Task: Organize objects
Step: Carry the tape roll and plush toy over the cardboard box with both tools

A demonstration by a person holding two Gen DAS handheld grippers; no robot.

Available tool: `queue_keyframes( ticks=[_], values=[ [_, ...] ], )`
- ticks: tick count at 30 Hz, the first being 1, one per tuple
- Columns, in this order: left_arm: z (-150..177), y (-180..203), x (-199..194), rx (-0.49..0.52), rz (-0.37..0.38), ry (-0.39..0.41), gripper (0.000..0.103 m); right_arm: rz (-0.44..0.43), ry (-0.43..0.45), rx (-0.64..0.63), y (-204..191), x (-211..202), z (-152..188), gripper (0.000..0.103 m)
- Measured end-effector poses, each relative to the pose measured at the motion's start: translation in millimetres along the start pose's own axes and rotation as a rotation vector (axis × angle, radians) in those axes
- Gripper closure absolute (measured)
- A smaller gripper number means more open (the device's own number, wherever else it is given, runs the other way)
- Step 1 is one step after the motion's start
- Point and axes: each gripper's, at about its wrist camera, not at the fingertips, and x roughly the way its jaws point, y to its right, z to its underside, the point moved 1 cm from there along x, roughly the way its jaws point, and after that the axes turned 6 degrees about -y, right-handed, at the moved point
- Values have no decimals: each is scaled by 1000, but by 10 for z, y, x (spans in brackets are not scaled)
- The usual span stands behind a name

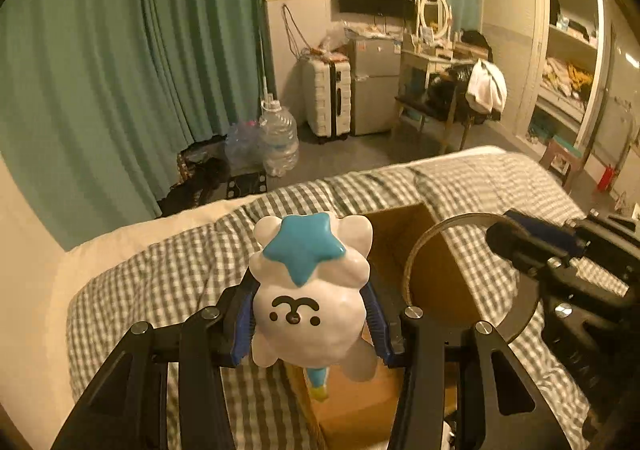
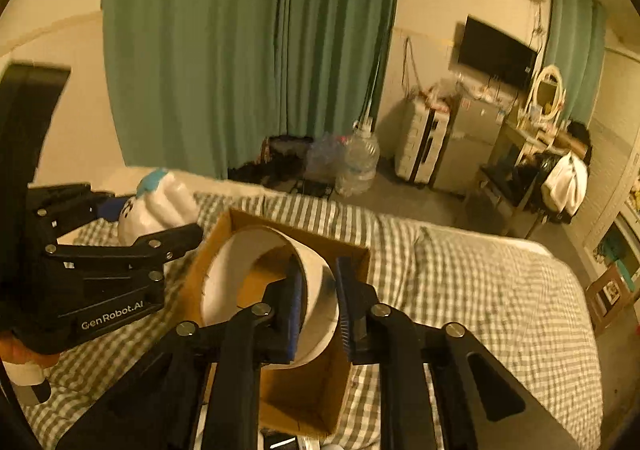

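Note:
A white round toy with a blue star (image 1: pixel 304 250) sits squeezed between the blue pads of my left gripper (image 1: pixel 310 302), which is shut on its body. It hangs above the near-left edge of an open cardboard box (image 1: pixel 400 218) lying on the bed. My right gripper (image 2: pixel 320 278) is shut on the wall of a wide white ring (image 2: pixel 248 250), one pad inside and one outside, held over the same box (image 2: pixel 304 402). In the right wrist view the toy (image 2: pixel 160 206) and the left gripper (image 2: pixel 152 218) are at the left. The ring (image 1: pixel 440 226) and the right gripper (image 1: pixel 504 238) show at the right of the left wrist view.
The box rests on a green-checked bed cover (image 2: pixel 480 290). Beyond the bed's far edge stand large water bottles (image 1: pixel 280 138), a white suitcase (image 1: pixel 326 102), a small fridge (image 1: pixel 372 90) and a cluttered dressing table (image 1: pixel 436 62). Green curtains (image 1: pixel 120 70) hang at the left.

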Motion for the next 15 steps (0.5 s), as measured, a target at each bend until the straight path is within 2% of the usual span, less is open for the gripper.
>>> queue_keyframes(
  ticks=[6,11,15],
  values=[
    [38,-62,679,-4,15,-77,55,-7,-90,29,80,719,189,93],
    [77,25,875,89,11,-47,55,13,-118,42,134,1077,233,93],
    [69,47,911,91,29,-35,55,18,-123,52,162,1138,264,93]
  ],
)
